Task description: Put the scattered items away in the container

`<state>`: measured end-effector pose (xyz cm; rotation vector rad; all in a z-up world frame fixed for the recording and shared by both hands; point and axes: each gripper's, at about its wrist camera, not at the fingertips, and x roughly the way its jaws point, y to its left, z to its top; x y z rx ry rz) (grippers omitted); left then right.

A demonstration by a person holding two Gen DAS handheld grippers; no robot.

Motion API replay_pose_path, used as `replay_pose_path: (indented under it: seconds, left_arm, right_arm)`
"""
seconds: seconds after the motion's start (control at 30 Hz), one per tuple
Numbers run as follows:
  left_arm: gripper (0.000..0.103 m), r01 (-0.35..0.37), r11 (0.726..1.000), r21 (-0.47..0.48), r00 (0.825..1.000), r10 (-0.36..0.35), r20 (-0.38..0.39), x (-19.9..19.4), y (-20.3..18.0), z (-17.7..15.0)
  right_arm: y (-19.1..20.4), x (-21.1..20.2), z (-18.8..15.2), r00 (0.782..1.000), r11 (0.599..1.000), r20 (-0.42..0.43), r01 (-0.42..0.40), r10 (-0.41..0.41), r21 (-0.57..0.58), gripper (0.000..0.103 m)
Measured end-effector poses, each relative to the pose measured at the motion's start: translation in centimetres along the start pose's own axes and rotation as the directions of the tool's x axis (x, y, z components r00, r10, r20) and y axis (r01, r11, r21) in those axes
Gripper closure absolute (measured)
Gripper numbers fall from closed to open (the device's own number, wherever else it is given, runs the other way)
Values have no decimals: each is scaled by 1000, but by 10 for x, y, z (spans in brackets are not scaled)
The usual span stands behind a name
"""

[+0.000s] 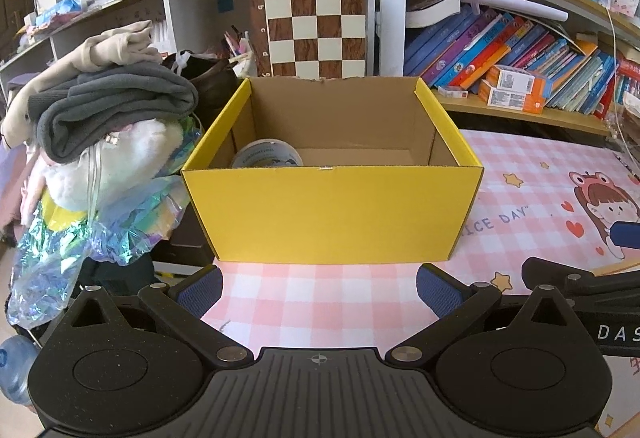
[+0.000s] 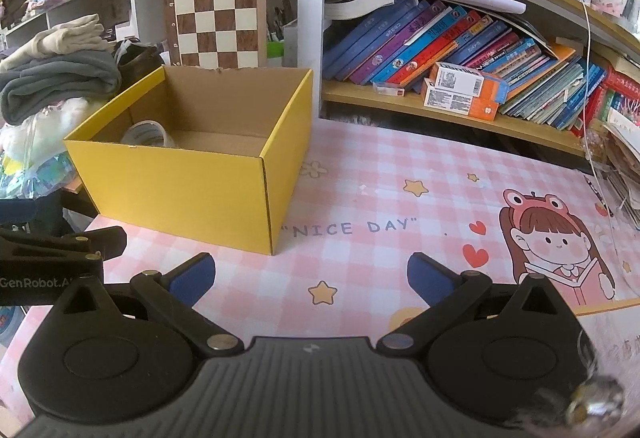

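Pink checked desk [image 2: 400,166] lies bare; yellow box [image 1: 332,214] sits at its left end, tape roll [image 1: 267,156] inside it. Stiff, light, probably best pinched across its rim. Left tool [image 1: 319,290] and right tool [image 2: 311,278] both gape, holding nothing.

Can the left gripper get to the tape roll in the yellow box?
Probably yes. The left gripper is open and empty, facing the box, whose top is open. The tape roll sits low behind the front wall, so it would likely need to reach over and down.

Tape roll [image 1: 267,155] inside box [image 1: 332,214], left corner
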<state>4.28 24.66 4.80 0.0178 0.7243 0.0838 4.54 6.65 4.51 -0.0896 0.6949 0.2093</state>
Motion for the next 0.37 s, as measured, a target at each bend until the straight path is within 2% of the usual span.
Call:
replay_pose_path:
  seconds: [0.37]
  left_arm:
    - [0, 9, 1000, -6, 1000, -10, -21, 3, -3, -2]
  right_arm:
    - [-5, 1, -3, 1000, 1000, -9, -3, 3, 5, 0]
